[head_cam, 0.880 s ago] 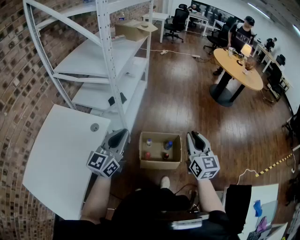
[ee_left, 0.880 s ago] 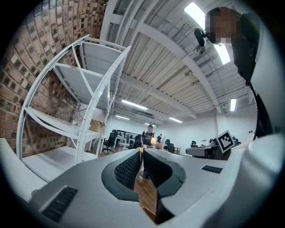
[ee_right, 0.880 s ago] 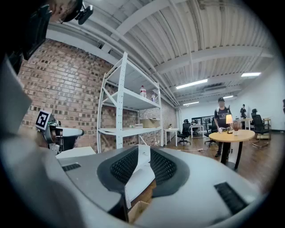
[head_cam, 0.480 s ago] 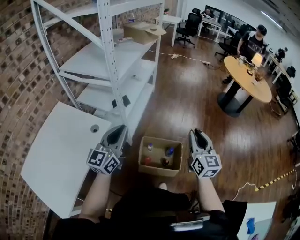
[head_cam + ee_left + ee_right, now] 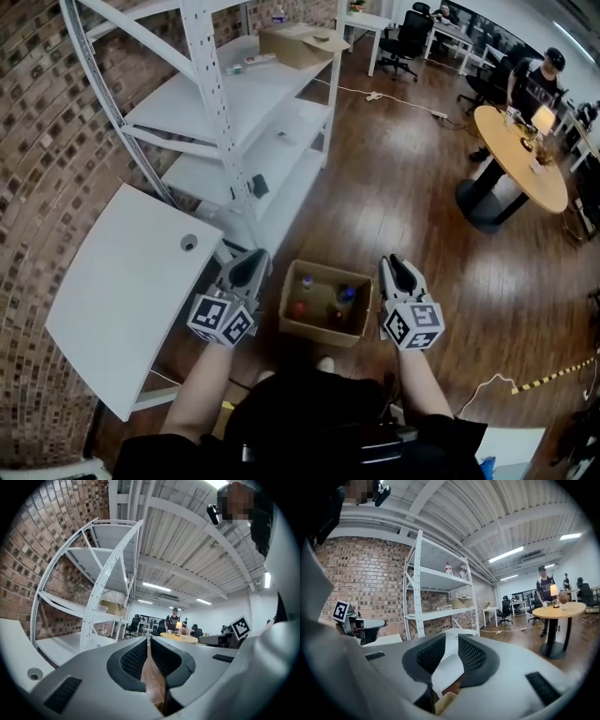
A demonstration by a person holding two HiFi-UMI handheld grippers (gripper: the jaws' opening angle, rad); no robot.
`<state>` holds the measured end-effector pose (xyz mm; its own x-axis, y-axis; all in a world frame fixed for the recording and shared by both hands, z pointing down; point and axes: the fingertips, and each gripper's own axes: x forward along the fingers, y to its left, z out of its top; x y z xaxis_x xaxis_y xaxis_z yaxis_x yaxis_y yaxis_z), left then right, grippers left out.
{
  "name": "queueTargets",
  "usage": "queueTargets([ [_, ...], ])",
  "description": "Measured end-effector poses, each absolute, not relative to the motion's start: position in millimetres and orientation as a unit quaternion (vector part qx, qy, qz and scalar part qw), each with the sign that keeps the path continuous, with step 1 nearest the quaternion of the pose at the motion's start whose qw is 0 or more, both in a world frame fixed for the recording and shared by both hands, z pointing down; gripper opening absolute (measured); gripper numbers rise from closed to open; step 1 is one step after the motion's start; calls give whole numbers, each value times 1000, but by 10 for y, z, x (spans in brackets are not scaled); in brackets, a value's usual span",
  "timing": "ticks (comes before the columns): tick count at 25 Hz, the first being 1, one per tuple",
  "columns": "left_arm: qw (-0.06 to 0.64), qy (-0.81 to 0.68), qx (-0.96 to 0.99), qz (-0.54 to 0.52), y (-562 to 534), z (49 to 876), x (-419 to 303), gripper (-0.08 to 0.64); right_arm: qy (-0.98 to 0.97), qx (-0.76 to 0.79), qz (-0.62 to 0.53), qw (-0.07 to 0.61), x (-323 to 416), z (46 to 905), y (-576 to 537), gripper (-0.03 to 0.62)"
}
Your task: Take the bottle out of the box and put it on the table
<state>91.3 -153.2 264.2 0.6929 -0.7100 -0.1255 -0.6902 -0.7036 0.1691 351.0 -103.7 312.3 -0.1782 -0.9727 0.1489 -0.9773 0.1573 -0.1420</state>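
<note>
Cardboard walls of an open box (image 5: 317, 330) are sitting on the wooden floor (image 5: 412, 187), squarely between the two tongs and just below their tips. Several bottles (image 5: 347, 294) are standing upright inside it. One with a blue cap is nearer the right tongs (image 5: 392, 263), and a pale-capped one is nearer the left tongs (image 5: 256, 258). Two more are standing closer to the person, level with the marker cubes. None of them is touching either tongs.

Both tongs are pointing away from the person, roughly level, flanking the box without touching it. The left tongs are showing closed down to a hairline slit, gripping nothing, with only floor visible through the gap. The right tongs are standing a little apart, also empty, with a bit of white surface and a cardboard edge peeking through between the pads.

Out beyond the left tongs, on their outer side, a white desk (image 5: 112, 300) is lying bare except for a small round grommet. A white shelf rack (image 5: 234, 103) is rising ahead of the left tongs against the brick wall.
</note>
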Motion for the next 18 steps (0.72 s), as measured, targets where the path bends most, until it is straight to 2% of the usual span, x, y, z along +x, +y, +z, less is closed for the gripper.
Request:
queueTargets([
  [6, 58, -400, 914, -44, -1612, 2891, 989, 25, -775, 619, 121, 48, 3506, 3437, -1221, 71],
  [11, 92, -415, 905, -18, -1578, 3284, 832, 25, -758, 626, 171, 59, 3668, 3870, -1122, 71],
  [18, 132, -419, 898, 9, -1604, 3758, 732, 25, -749, 616, 223, 97, 3483, 4460, -929, 71],
])
